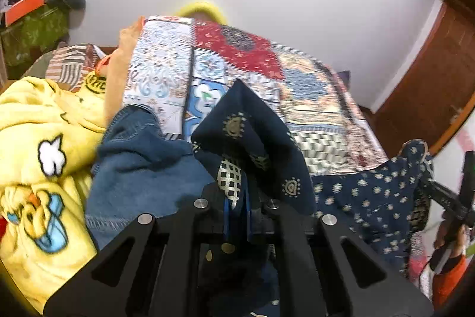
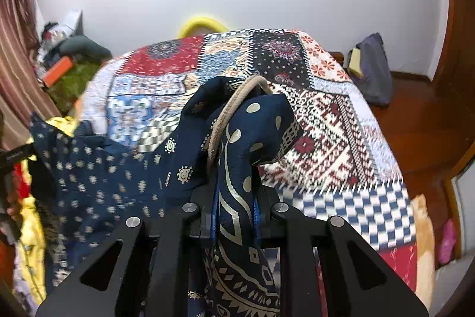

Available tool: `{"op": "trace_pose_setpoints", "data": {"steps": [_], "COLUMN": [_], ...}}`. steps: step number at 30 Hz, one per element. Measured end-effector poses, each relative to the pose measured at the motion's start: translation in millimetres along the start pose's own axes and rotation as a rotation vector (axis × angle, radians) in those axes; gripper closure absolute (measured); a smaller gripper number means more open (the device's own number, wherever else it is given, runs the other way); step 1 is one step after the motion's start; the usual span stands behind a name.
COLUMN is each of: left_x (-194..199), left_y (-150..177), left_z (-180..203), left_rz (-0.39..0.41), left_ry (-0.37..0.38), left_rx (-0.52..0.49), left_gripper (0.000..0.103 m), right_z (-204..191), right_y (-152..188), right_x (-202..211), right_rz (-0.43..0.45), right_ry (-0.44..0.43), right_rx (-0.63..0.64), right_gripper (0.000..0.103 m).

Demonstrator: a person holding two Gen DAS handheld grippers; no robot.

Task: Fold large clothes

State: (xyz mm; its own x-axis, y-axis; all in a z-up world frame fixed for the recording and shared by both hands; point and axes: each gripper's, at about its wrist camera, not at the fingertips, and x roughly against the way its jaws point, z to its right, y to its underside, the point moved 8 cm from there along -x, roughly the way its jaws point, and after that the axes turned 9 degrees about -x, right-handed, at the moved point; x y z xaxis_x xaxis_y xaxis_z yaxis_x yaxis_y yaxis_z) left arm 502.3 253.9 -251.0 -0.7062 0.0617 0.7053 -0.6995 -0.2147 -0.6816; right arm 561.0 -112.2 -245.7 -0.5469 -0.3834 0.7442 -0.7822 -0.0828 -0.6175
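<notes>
Left wrist view: my left gripper (image 1: pixel 237 207) is clenched on a corner of the navy printed garment (image 1: pixel 371 198). The cloth runs off to my right, sagging above the near edge of the bed (image 1: pixel 326 109); the right gripper (image 1: pixel 454 204) shows at its far end. A yellow blanket (image 1: pixel 44 138) lies on the left.

Right wrist view: my right gripper (image 2: pixel 236 207) grips the other corner, cord trim (image 2: pixel 225 115) included. The garment (image 2: pixel 104 168) stretches left. Long axis lies between the claws, along the bed's (image 2: pixel 341 124) near edge; laying it flat probably comes next.
</notes>
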Motion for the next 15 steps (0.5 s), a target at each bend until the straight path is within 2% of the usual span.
{"op": "trace_pose_setpoints", "data": {"steps": [5,9,13,15], "left_x": [-52.6,-82.7,-92.7,-87.2], "left_y": [26.2,53.4,72.1,77.2], "left_z": [-28.6,-37.0,-41.0,-39.5], "left_rz": [-0.125,-0.192,-0.233,-0.238], "left_ry": [-0.06,-0.09,-0.138,-0.144], "left_rx": [0.017,0.026,-0.01,-0.036], "left_gripper": [0.096,0.094,0.094,0.093], "right_z": [15.1,34.2,44.1,46.4], "right_y": [7.5,15.2,19.2,19.3], "right_x": [-38.9,-55.1,-59.4,-52.9], "right_rz": [-0.052,-0.08,-0.086,-0.082], "right_ry": [0.086,0.094,0.149,0.168], "right_rx": [0.03,0.013,0.025,0.024], "right_gripper": [0.087,0.085,0.083,0.077]}}
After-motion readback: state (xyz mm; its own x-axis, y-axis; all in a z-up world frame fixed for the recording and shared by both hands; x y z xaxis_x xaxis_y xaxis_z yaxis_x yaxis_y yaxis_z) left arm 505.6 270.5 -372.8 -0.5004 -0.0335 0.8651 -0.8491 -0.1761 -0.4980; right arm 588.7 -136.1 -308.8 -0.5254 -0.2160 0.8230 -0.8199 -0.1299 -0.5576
